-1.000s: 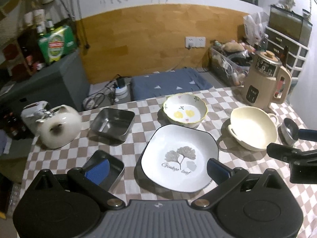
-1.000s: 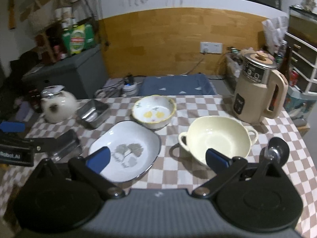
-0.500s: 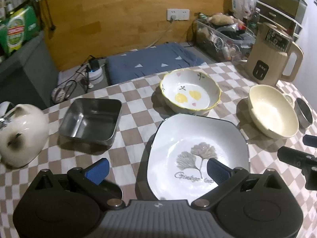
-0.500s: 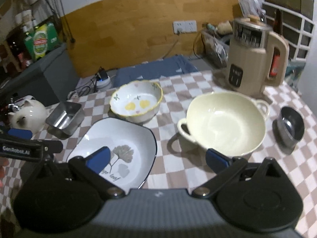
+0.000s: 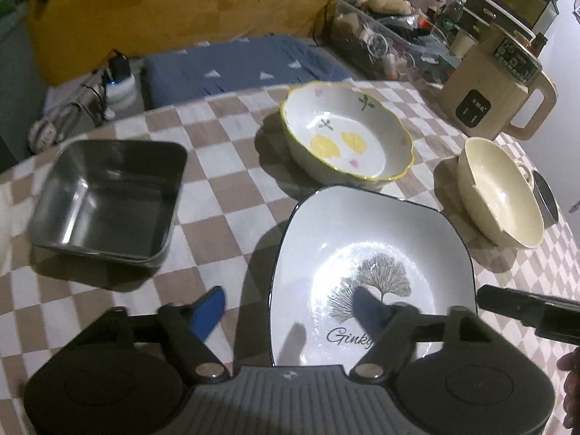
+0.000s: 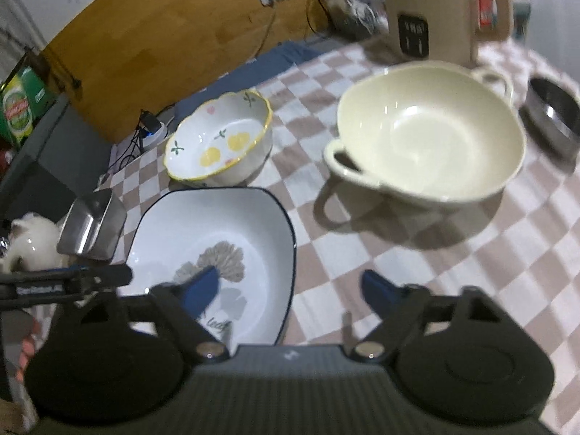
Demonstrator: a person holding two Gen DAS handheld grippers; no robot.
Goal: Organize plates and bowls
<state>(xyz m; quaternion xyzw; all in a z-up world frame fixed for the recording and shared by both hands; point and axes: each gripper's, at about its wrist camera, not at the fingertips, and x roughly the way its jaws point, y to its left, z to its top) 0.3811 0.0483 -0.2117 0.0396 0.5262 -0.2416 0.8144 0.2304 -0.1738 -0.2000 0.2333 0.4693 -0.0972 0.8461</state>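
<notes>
Left gripper (image 5: 290, 311): jaws spread and closing, straddling the left rim of the square plate, one blue finger (image 5: 208, 313) over the tablecloth, the other over the plate's inside; pads not pressing on the rim.
Right gripper (image 6: 290, 290): jaws spread and closing, straddling the right rim of the same plate, one blue finger (image 6: 201, 290) over the plate's inside, the other over the cloth; no grip on it.
Square plate (image 5: 362, 239): white with a dark edge and a grey leaf print, right under both grippers, flat on the checked tablecloth (image 5: 224, 195).
Steel tray (image 5: 108, 195): square, just ahead and to the left of the left gripper, apart from the plate.
Cream bowl (image 6: 431, 134): two-handled, ahead and to the right of the right gripper, near the plate but not touching.
Lemon bowl (image 5: 348, 137): scalloped yellow rim, straight beyond the plate's far edge, very close to it.
Small steel bowl (image 6: 554, 112): far right, beyond the cream bowl.
Beige kettle (image 5: 496, 94): at the table's far right edge, behind the cream bowl.
White teapot (image 6: 29, 243): far left in the right wrist view, behind the steel tray.
</notes>
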